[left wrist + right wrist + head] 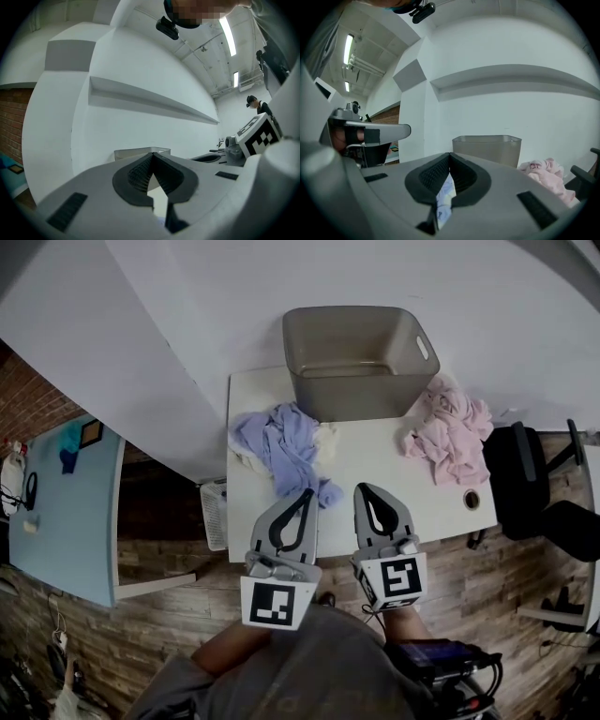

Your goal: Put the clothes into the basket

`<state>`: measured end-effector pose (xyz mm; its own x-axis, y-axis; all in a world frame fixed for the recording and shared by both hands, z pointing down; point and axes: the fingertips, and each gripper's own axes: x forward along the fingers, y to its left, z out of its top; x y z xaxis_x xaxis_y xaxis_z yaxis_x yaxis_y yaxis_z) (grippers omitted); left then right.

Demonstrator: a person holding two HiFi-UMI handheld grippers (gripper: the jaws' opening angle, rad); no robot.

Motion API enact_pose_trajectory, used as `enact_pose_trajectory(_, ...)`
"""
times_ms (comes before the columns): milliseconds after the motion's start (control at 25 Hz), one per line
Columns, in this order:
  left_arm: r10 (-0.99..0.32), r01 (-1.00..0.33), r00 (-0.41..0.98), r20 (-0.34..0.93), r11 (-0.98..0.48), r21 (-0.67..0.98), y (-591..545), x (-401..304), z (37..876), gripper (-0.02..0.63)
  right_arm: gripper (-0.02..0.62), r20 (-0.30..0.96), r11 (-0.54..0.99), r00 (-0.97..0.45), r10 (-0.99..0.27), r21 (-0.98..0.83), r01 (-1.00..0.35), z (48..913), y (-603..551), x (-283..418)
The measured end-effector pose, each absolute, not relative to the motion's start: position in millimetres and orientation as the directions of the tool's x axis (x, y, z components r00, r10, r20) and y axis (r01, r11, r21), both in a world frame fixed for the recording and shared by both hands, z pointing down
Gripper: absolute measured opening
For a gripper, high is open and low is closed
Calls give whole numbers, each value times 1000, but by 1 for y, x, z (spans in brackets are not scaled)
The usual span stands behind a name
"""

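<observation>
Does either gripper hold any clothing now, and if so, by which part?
Nothing is held. The left gripper and the right gripper are both shut and empty.

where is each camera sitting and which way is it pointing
Head view: on the person's head, facing steeply down at the white table, grey translucent plastic basket, lavender cloth pile and pink cloth pile; shows left gripper, right gripper, person's torso.
Left gripper view: on the left gripper, along its shut jaws toward the basket; right gripper at right.
Right gripper view: on the right gripper, toward basket and pink cloth pile; left gripper at left.
Shared: all three show the basket.
</observation>
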<state>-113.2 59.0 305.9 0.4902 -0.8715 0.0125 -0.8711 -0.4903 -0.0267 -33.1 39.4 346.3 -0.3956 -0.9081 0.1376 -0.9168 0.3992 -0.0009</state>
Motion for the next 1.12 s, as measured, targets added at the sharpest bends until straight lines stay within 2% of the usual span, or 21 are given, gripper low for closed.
enact_pose_trajectory(640, -907, -913, 407, 106, -407, 24, -67, -167, 350, 8, 6, 208, 482, -480, -852, -46, -875, 390, -83, -76)
enact_pose_trajectory(880, -914, -915, 402, 52, -403, -9, -88, -172, 326, 8, 6, 160, 519, -516, -841, -29, -854, 368, -109, -95)
enact_pose_trajectory(1120, -934, -935, 352, 59, -354, -29, -97, -184, 316, 8, 6, 132, 553, -551, -824, -22, -833, 351, -122, -104)
